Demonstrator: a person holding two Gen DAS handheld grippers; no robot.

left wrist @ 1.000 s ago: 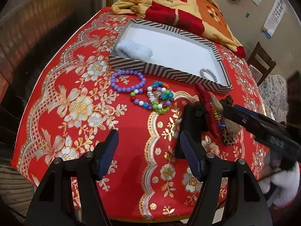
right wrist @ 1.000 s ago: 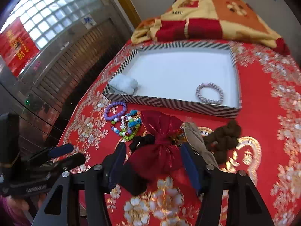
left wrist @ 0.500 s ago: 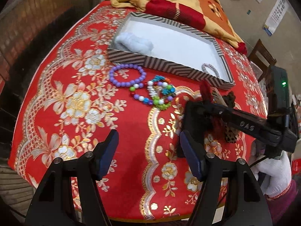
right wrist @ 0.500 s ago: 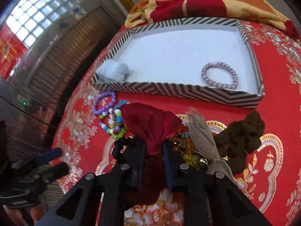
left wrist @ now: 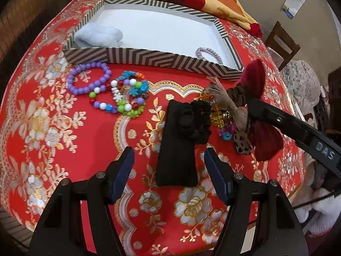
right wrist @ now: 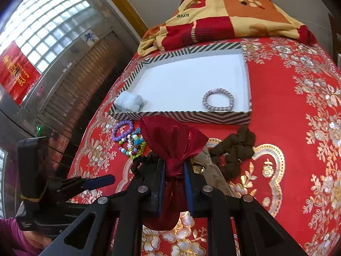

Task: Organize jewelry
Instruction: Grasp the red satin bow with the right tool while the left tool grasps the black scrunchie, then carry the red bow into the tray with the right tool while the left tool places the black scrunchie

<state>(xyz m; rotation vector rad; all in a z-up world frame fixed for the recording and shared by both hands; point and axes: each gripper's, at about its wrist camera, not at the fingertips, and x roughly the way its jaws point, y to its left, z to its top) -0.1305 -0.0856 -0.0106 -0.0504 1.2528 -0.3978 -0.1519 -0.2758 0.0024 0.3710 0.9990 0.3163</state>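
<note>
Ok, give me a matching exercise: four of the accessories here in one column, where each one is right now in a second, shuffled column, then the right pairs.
Things:
1. dark red bow
2. lilac braided ring
3. purple bead bracelet
4. black pouch

Places:
A. on the cloth, ahead of the open left gripper
B. inside the striped tray, near its right corner
C. pinched at its knot in the right gripper
D. on the cloth just outside the tray's front wall

Pairs: 1-C, 2-B, 3-D, 4-A
</note>
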